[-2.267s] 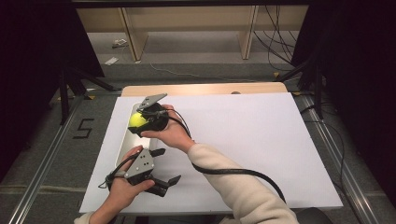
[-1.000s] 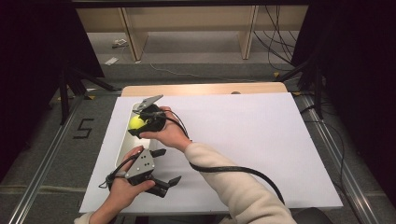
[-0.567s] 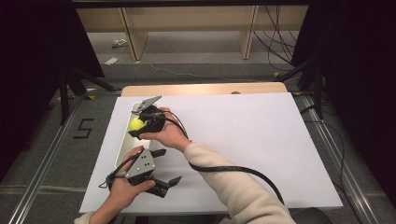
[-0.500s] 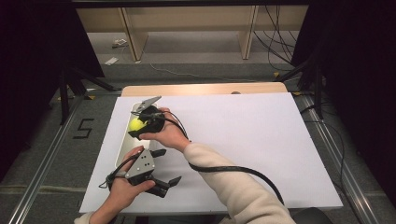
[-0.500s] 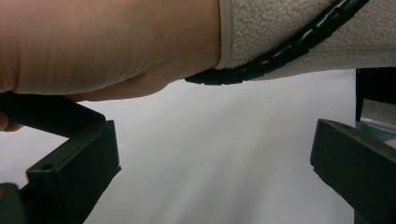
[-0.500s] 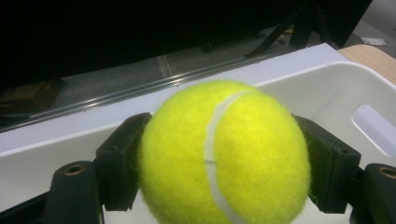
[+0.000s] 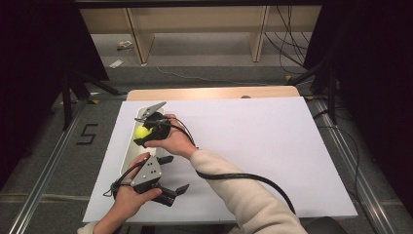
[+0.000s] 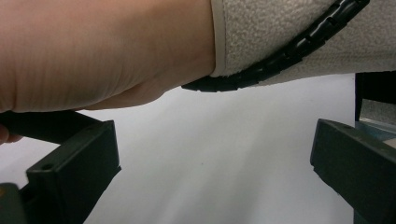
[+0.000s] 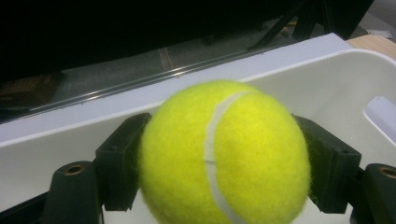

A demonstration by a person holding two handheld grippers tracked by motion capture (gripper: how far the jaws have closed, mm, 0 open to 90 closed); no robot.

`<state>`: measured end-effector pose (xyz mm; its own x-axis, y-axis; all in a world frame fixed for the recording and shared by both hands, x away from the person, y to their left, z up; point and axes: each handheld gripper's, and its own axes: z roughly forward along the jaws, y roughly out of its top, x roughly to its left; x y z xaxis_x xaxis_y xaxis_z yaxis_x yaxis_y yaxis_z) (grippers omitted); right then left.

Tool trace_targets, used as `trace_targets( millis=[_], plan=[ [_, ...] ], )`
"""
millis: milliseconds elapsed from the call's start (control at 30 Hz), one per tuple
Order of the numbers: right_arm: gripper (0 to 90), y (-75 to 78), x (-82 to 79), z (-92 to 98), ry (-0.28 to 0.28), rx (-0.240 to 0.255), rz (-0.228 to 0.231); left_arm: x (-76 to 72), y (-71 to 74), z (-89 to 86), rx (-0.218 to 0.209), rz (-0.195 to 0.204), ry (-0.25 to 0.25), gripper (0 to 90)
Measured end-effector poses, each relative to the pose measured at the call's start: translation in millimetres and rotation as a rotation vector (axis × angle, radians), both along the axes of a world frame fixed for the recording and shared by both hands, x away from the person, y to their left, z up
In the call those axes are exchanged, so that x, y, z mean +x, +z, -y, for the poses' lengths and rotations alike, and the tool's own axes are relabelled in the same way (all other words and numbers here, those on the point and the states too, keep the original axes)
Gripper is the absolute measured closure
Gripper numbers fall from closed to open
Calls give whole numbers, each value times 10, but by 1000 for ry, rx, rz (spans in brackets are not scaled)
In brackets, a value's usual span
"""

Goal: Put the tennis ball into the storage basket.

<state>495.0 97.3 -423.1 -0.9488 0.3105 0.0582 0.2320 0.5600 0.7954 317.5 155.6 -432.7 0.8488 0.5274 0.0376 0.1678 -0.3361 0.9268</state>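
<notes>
A yellow tennis ball (image 7: 141,131) is clamped between the jaws of my right gripper (image 7: 146,129), which hangs over the far part of a long white bin (image 7: 127,158) at the table's left. In the right gripper view the ball (image 9: 224,154) bulges between the two black pads (image 9: 122,163), with the bin's white wall (image 9: 327,70) just behind it. My left gripper (image 7: 174,174) rests near the front edge, jaws wide apart. In the left gripper view it (image 8: 215,177) holds nothing, and the right forearm (image 8: 102,51) and its cable cross above it.
White paper (image 7: 253,146) covers the table, with a strip of bare wood (image 7: 214,92) at the far edge. The right gripper's black cable (image 7: 243,176) loops across the paper beside the sleeve. Wooden shelf legs (image 7: 134,41) stand beyond the table.
The right gripper with the ball has shifted slightly left and toward the person, over the bin. The left gripper has stayed in place.
</notes>
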Motion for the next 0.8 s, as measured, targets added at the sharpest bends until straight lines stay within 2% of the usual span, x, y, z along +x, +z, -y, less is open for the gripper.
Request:
trace_targets(
  millis=[433,800],
  plan=[
    [261,-39,-3,-15,-3,-19,-8,1,-1,1,-2,-2,2,7],
    [260,-14,-5,-42,3,-36,-10,-1,-1,5,0,0,0,7]
  ],
)
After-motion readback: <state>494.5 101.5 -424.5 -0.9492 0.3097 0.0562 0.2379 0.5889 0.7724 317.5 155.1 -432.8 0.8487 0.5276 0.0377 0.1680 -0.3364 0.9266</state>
